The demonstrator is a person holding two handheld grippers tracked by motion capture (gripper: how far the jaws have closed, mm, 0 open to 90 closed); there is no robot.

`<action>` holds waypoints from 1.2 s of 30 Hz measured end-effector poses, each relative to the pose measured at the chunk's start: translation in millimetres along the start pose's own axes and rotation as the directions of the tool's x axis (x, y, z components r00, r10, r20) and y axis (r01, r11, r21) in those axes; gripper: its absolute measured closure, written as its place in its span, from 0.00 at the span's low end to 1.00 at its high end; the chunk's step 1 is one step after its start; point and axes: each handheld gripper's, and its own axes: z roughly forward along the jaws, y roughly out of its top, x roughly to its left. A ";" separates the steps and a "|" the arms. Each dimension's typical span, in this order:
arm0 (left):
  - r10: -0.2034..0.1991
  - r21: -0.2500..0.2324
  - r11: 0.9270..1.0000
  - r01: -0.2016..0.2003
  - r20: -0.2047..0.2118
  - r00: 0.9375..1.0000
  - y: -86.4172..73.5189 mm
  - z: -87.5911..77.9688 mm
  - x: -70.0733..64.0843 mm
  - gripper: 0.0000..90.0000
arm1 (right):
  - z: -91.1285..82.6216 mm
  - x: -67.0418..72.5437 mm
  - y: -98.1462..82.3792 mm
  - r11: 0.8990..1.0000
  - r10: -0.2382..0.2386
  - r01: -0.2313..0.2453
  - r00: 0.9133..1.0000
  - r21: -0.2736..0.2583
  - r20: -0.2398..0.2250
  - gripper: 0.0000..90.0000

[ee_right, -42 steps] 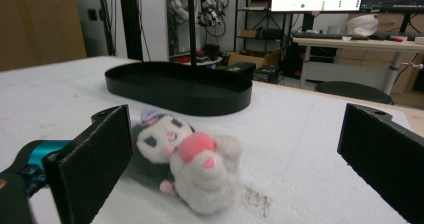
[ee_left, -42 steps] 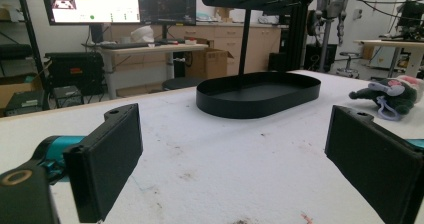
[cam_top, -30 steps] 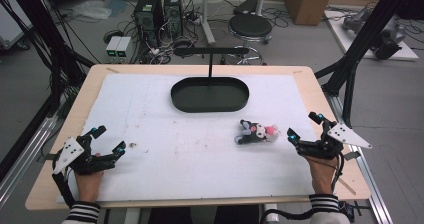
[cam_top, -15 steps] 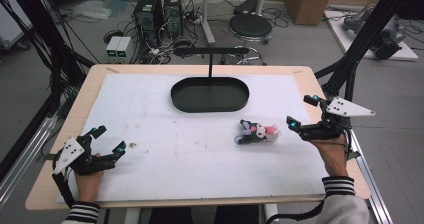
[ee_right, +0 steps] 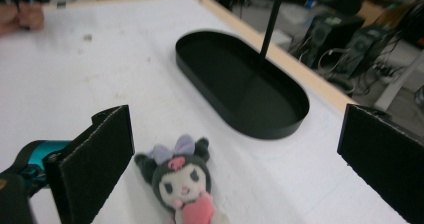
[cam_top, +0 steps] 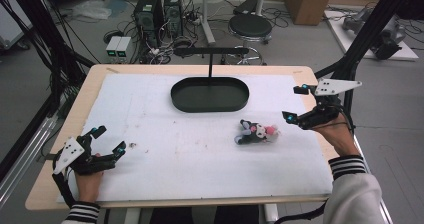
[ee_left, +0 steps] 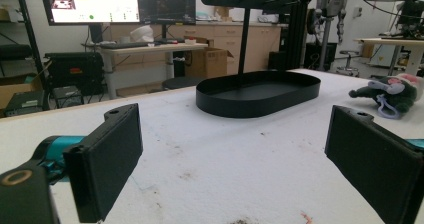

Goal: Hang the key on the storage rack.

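Observation:
A small dark plush toy with a pink front lies on the white table cover, right of centre. My right gripper hovers open just right of it, jaws wide apart and aimed at the toy. In the right gripper view the plush toy lies low between the two black jaws, not touched. My left gripper rests open near the front left of the table, holding nothing. In the left gripper view the plush toy lies far off to the right.
A black oval tray with an upright post and crossbar stands at the back centre of the table; the tray lies beyond the toy. The table's wooden rim runs close behind the right hand. A black frame post rises at the right.
My right gripper has lifted and moved away from the front edge toward the far right, beside the plush toy. The left gripper and the toy have stayed put.

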 end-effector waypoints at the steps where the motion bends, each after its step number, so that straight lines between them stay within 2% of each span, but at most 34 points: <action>1: 0.000 0.000 1.000 0.000 0.000 1.000 0.0 0.1 0.0 0.10 | 1.4 -2.1 1.4 1.000 -0.016 0.016 1.000 0.022 -0.004 0.01; 7: 0.001 0.002 1.000 -0.001 -0.001 1.000 0.1 0.1 0.0 0.10 | 12.5 -9.8 5.2 0.995 -0.035 0.040 0.998 0.087 -0.057 0.01; 13: 0.001 0.003 1.000 -0.001 -0.001 1.000 0.1 0.1 -0.1 0.10 | 26.7 -17.2 7.1 0.982 -0.060 0.083 0.989 0.169 -0.134 0.01; 14: 0.001 0.002 1.000 -0.001 -0.001 1.000 0.1 0.1 -0.1 0.10 | 26.7 -17.2 7.1 0.982 -0.060 0.083 0.989 0.169 -0.134 0.01; 15: 0.001 0.003 1.000 -0.001 -0.001 1.000 0.1 0.1 -0.1 0.10 | 31.6 -18.7 7.1 0.972 -0.074 0.104 0.986 0.209 -0.149 0.01; 16: 0.001 0.002 1.000 -0.001 -0.001 1.000 0.1 0.1 -0.1 0.10 | 31.6 -18.7 7.1 0.972 -0.074 0.104 0.986 0.209 -0.149 0.01; 23: 0.003 0.003 1.000 -0.003 -0.002 1.000 0.1 0.0 -0.1 0.10 | 46.3 -20.7 7.7 0.946 -0.126 0.181 0.970 0.270 -0.207 0.01; 24: 0.003 0.003 1.000 -0.003 -0.002 1.000 0.1 0.0 -0.1 0.10 | 46.3 -20.7 7.7 0.946 -0.126 0.181 0.970 0.270 -0.207 0.01; 25: 0.002 0.001 1.000 -0.002 -0.001 1.000 0.0 0.0 -0.2 0.10 | 49.7 -20.1 6.9 0.939 -0.133 0.196 0.965 0.283 -0.224 0.01; 36: 0.003 0.001 1.000 -0.003 -0.002 1.000 0.0 -0.1 -0.2 0.10 | 69.2 -17.3 -3.1 0.880 -0.154 0.259 0.949 0.399 -0.276 0.01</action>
